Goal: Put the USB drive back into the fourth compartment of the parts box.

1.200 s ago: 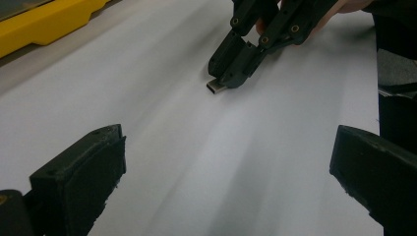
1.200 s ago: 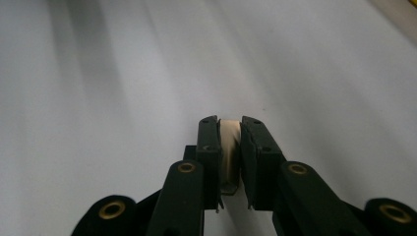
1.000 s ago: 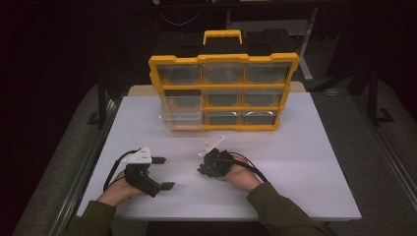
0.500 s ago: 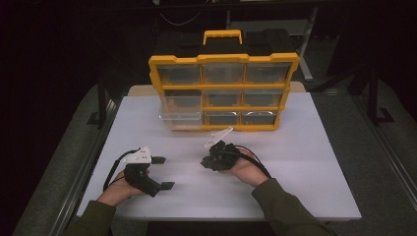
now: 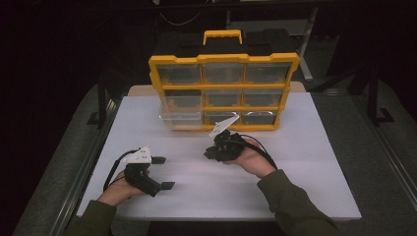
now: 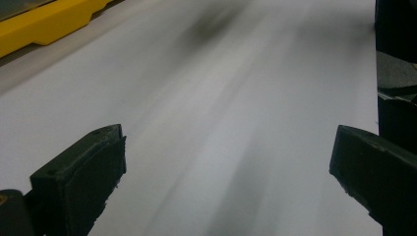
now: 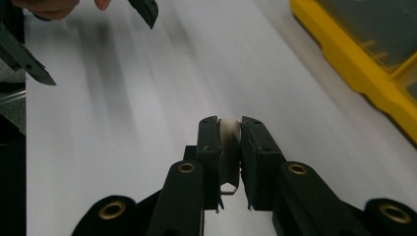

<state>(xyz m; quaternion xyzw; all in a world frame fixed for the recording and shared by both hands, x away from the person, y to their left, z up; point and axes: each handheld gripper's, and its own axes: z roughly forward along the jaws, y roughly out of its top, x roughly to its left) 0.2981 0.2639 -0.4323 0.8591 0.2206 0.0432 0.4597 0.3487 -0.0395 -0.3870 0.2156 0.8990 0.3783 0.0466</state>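
We see a white table (image 5: pixel 305 182) with a big yellow drawer box (image 5: pixel 223 91) standing at its far side. The box has a black top and a yellow handle (image 5: pixel 222 37). Its clear little drawers sit in three rows, and they face us.

Our left gripper (image 5: pixel 160 173) rests low on the near left part of the table, held in the left hand (image 5: pixel 118 189). Its two black jaws are spread wide apart and hold nothing. In the left gripper view we see bare white table between the jaws, with a bit of the yellow box at the top left.

Our right gripper (image 5: pixel 212 152) is near the middle of the table, just in front of the box, held in the right hand (image 5: pixel 251 160). It points to the left and a little toward the near side. In the right gripper view its jaws are pressed together on a small pale thing (image 7: pixel 229 142). The thing sits between the jaw tips, and its long side runs along the jaws. A thin bit of metal pokes out at its near end. We cannot tell what the thing is. It is held up off the table.

A white three-cornered plate (image 5: pixel 223 126) on top of the right gripper tilts up toward the box.
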